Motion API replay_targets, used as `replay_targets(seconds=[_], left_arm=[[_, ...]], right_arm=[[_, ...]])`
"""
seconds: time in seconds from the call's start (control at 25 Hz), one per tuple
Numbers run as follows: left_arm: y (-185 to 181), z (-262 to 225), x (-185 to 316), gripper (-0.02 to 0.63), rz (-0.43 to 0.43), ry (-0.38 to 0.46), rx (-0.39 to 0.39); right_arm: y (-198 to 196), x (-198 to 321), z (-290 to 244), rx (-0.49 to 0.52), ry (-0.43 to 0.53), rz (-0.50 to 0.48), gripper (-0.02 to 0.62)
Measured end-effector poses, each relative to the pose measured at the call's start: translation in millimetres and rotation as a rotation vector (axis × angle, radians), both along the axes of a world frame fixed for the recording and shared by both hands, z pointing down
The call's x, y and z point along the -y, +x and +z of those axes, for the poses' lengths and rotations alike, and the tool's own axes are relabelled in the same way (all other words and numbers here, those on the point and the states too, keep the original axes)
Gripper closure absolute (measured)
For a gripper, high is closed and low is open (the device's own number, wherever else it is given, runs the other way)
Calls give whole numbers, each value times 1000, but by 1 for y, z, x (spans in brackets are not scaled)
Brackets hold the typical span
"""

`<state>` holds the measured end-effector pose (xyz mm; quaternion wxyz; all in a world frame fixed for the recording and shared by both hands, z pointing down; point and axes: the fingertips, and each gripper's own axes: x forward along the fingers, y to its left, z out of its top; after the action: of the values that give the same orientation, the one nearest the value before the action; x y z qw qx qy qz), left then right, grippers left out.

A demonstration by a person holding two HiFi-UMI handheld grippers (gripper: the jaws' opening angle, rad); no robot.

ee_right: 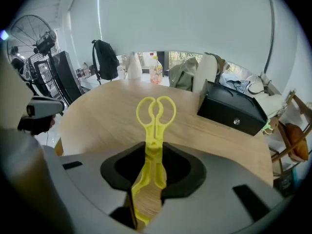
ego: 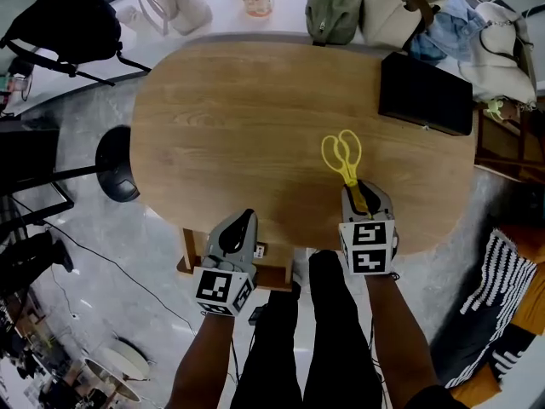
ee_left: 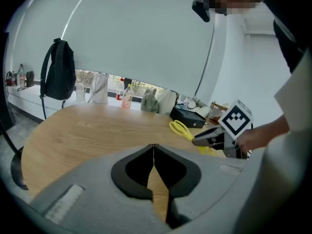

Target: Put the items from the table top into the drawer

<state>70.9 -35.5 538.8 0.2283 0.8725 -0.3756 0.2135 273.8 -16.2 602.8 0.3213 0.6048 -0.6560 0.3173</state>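
One table [ego: 238, 126], one yellow scissors [ego: 342, 154], one black box [ego: 424, 94], one backpack [ego: 64, 25], two tongs: left tongs [ego: 247, 215], right tongs [ego: 358, 186].

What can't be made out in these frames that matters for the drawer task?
- Drawer: in no view; in the head view the table top covers whatever sits under it.
- Scissors, blade end: hidden by the jaws and body of the right gripper in its own view and in the head view.
- Black box: shut, contents unseen in every view.

Oval wooden table [ego: 255, 118], grey marbled floor [ego: 102, 228], pale roller blind [ee_left: 146, 33], standing fan [ee_right: 35, 32]
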Motion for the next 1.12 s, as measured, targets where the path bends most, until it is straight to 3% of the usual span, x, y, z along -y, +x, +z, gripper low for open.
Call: replay_targets(seconds=[0.52,0.8,1.12], left_arm=[[-103,-10,-35,586,-170,27,8],[-212,-1,-47,586,-307,-10,-3],[-268,6,-94,587,-441,-37,-8]], right_arm=[[-119,-6,-23,27,55,-192,488],[-240,7,-19,20,32,-354,488],[-319,-22,-11,24,12,-537,488]])
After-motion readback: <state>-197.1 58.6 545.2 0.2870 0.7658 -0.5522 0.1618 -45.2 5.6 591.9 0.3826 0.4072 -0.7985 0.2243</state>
